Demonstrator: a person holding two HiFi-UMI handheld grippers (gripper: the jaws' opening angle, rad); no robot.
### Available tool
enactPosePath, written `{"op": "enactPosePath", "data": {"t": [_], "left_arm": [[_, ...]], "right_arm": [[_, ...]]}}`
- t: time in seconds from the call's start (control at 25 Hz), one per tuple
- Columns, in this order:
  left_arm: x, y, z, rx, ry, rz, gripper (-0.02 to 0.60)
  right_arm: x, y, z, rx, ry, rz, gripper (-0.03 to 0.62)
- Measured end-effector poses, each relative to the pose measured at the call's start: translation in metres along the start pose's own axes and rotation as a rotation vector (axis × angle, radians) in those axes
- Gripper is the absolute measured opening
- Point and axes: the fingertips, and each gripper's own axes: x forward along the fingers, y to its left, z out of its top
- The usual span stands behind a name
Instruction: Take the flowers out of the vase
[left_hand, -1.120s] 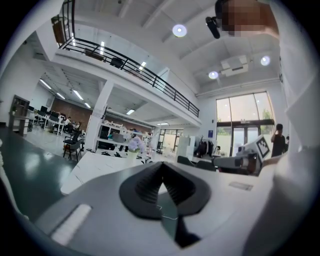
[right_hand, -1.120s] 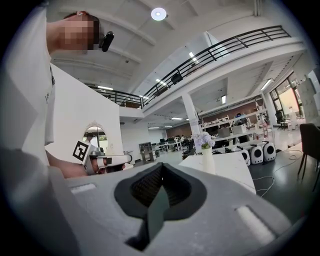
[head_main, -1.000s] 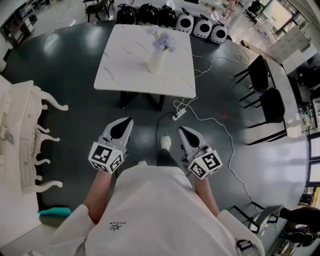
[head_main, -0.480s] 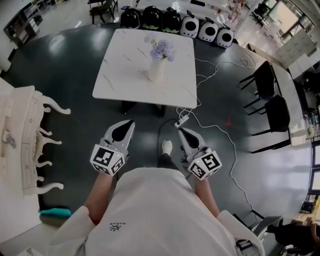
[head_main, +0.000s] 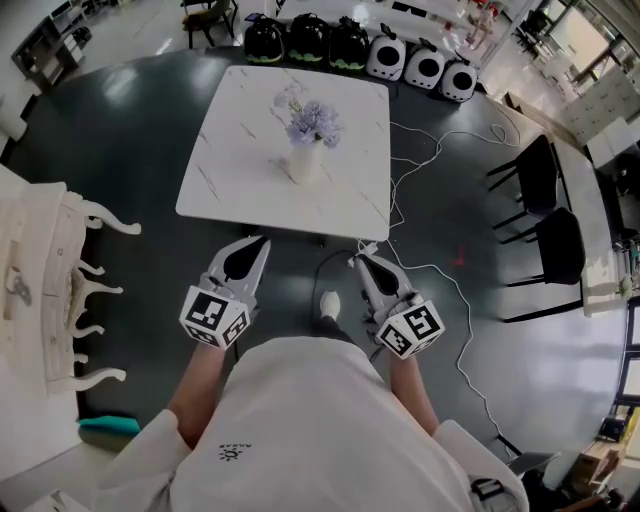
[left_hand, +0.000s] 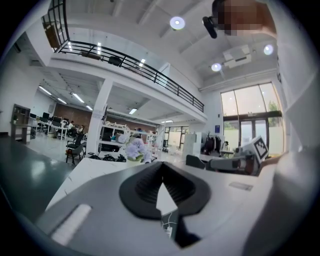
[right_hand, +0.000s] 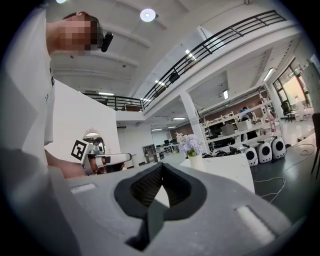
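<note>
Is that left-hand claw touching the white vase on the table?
Apart. The head view shows the left gripper shut over the dark floor, short of the table edge, while the vase stands mid-table.

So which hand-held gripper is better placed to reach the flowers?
Left, marginally: the vase lines up closer with the left hand-held gripper than with the right hand-held gripper. Both are shut, empty and short of the table.

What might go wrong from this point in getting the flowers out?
A white cable crosses the floor near the person's feet: trip hazard. The slim vase stands free on the table; tugging the flowers may tip it. The left gripper and right gripper are both shut, so they must open first.
</note>
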Motion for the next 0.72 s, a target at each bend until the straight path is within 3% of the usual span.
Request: {"op": "enactPosePath", "data": {"t": [0.72], "left_arm": [[0.11,0.015,0.019,-0.007,0.009,0.124,-0.011]], "right_arm": [[0.039,-0.118,0.031,0.021,0.014,0.112,0.0]]}}
